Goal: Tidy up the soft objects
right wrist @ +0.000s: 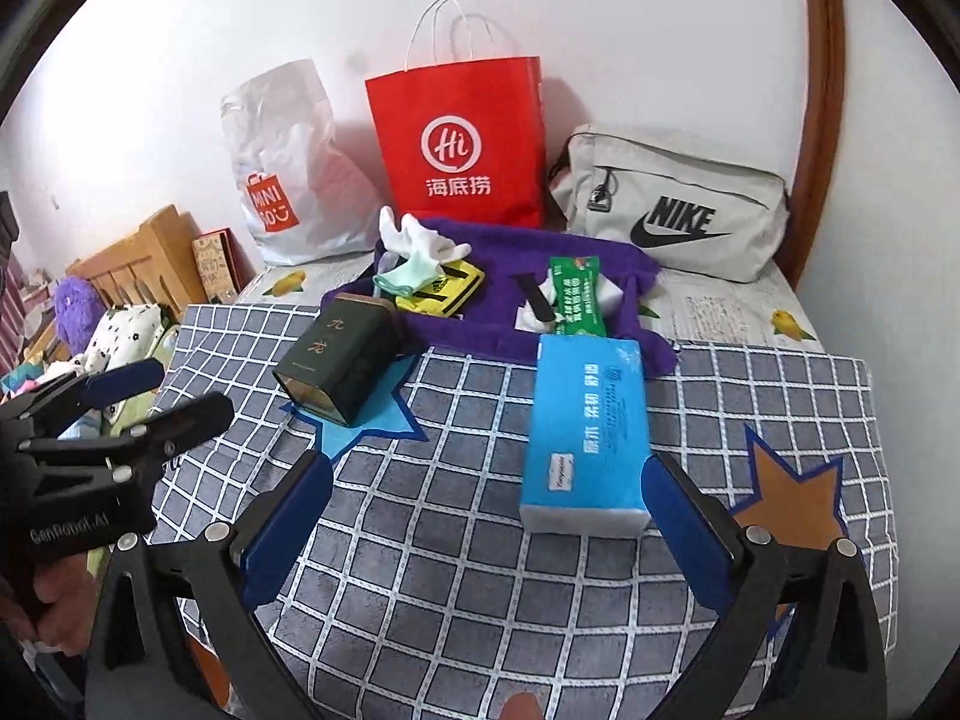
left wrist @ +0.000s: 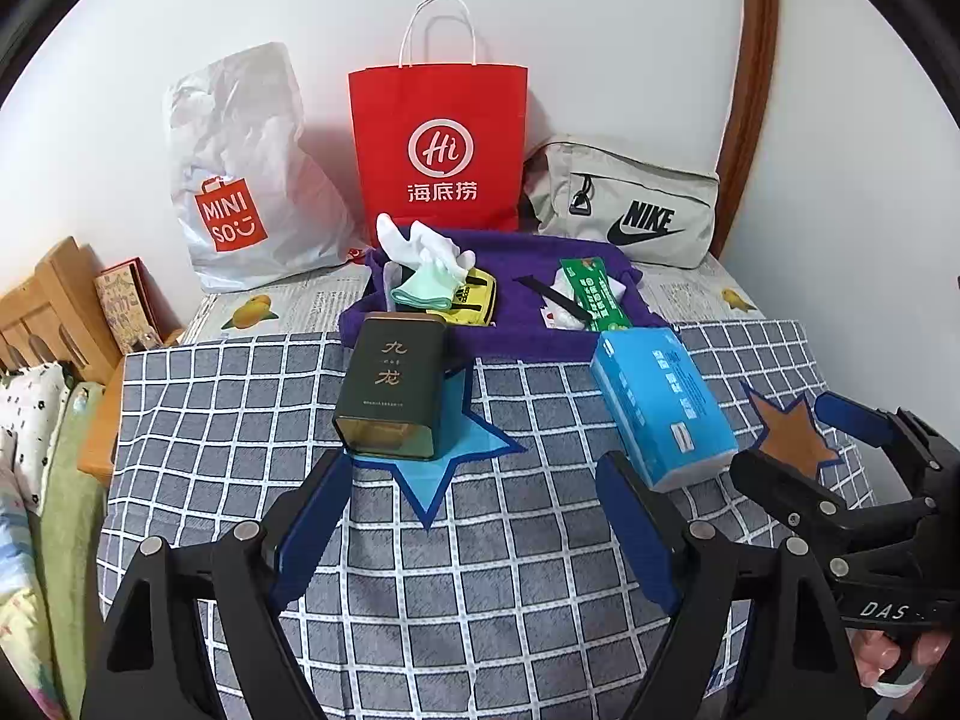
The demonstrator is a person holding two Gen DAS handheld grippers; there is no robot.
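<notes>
1. The left gripper point(left wrist: 474, 516) is hovering released above the checked cloth point(left wrist: 480, 570) covering the worktop, nothing between its jaws.
2. The right gripper point(right wrist: 486, 516) is also standing wide and empty; the blue tissue pack point(right wrist: 585, 432) is lying just ahead at its 12 o'clock, its near end beside the right finger, apart from both pads.
3. The dark tea tin point(left wrist: 390, 387) is sitting on a blue star patch point(left wrist: 447, 450) at 11 o'clock of the left gripper.
4. The purple organiser point(left wrist: 510, 342) is resting behind both, at 12 o'clock; it is holding white gloves point(left wrist: 420, 243), a mint sock point(left wrist: 423, 288), a yellow pouch point(left wrist: 474, 300) and a green packet point(left wrist: 594, 291).
5. A red paper bag point(left wrist: 438, 144), a white plastic bag point(left wrist: 240, 180) and a grey pouch point(left wrist: 630, 204) are leaning at the wall.
</notes>
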